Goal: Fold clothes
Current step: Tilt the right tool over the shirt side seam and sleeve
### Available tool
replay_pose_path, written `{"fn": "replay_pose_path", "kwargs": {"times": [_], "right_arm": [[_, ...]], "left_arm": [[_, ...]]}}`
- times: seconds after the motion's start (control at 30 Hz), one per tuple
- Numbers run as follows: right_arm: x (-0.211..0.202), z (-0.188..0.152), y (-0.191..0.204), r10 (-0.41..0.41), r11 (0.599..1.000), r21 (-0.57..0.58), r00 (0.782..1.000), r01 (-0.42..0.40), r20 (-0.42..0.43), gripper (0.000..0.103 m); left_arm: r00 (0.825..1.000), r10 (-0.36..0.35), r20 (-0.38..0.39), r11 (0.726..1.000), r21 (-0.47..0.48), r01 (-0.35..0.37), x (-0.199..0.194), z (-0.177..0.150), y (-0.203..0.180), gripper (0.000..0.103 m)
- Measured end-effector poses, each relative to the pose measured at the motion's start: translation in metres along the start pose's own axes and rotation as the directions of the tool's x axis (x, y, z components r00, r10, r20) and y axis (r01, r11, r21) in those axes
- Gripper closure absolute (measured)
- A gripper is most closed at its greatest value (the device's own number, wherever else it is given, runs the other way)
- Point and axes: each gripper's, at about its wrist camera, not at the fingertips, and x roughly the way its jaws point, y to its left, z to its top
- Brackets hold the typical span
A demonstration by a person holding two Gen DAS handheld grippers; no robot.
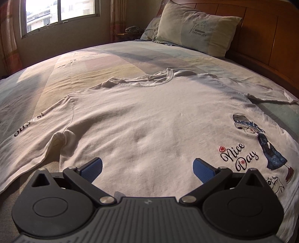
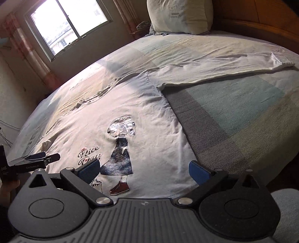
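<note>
Sunlit bed (image 1: 130, 56) carries the white shirt (image 1: 149, 115) spread flat, collar toward the pillow (image 1: 196, 28). Your left gripper (image 1: 147, 168) and right gripper (image 2: 143, 170) hover wide open, holding nothing, over its near hem.

Pillow (image 1: 196, 28) against wooden headboard (image 1: 265, 33), window (image 1: 59, 13) beyond bed (image 1: 115, 54).

Shirt (image 1: 142, 115): soft white cloth, matt, lightly creased, with a printed graphic (image 2: 119, 149). Bed (image 2: 233, 115) cover: coarse woven cloth. Headboard (image 1: 261, 33): smooth varnished wood. Left tool (image 1: 147, 169): matt black plastic, ribbed blue pads (image 1: 202, 171), bright metal pivots.
</note>
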Motion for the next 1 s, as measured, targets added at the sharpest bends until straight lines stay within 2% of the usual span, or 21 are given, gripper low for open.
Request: {"fn": "replay_pose_path", "kwargs": {"times": [0.07,0.37,0.4,0.5,0.6,0.73,0.83,0.9,1.0], "right_arm": [[0.001,0.006,0.004,0.007,1.000,-0.007,1.000,-0.007,0.015,0.000],[0.013,0.006,-0.030,-0.130,0.989,0.082,0.990,0.126,0.044,0.000],[0.011,0.008,-0.030,-0.109,0.990,0.090,0.993,0.104,0.050,0.000],[0.008,0.014,-0.016,-0.034,0.998,0.053,0.997,0.030,0.071,0.000],[0.025,0.018,0.001,0.007,1.000,-0.017,1.000,-0.006,0.030,0.000],[0.038,0.006,-0.003,-0.084,0.996,-0.033,0.996,0.085,0.026,0.000],[0.021,-0.001,-0.014,-0.093,0.996,0.025,0.993,0.091,0.076,0.000],[0.011,-0.004,-0.007,-0.118,0.993,-0.014,0.987,0.120,0.109,0.000],[0.012,-0.008,0.015,-0.102,0.983,-0.140,0.989,0.117,0.110,0.000]], "left_arm": [[1.000,-0.001,-0.001,1.000,0.001,0.001,0.000,-0.001,0.000,0.001],[1.000,0.007,0.007,1.000,-0.025,-0.007,0.000,0.001,0.006,0.001],[1.000,0.005,0.006,1.000,-0.027,-0.005,0.000,0.001,0.006,0.001],[1.000,0.003,0.000,1.000,-0.022,-0.003,0.002,0.000,0.004,0.001],[1.000,0.007,-0.008,1.000,-0.016,-0.007,0.004,-0.002,0.002,0.001],[1.000,0.011,-0.012,1.000,-0.010,-0.011,0.005,-0.002,0.002,0.001],[1.000,0.007,-0.005,1.000,-0.018,-0.007,0.003,-0.002,0.003,0.001],[1.000,0.004,-0.004,1.000,-0.014,-0.005,0.003,-0.002,0.001,0.001],[1.000,0.014,-0.001,0.999,0.031,-0.014,0.003,-0.004,-0.009,0.001]]}}
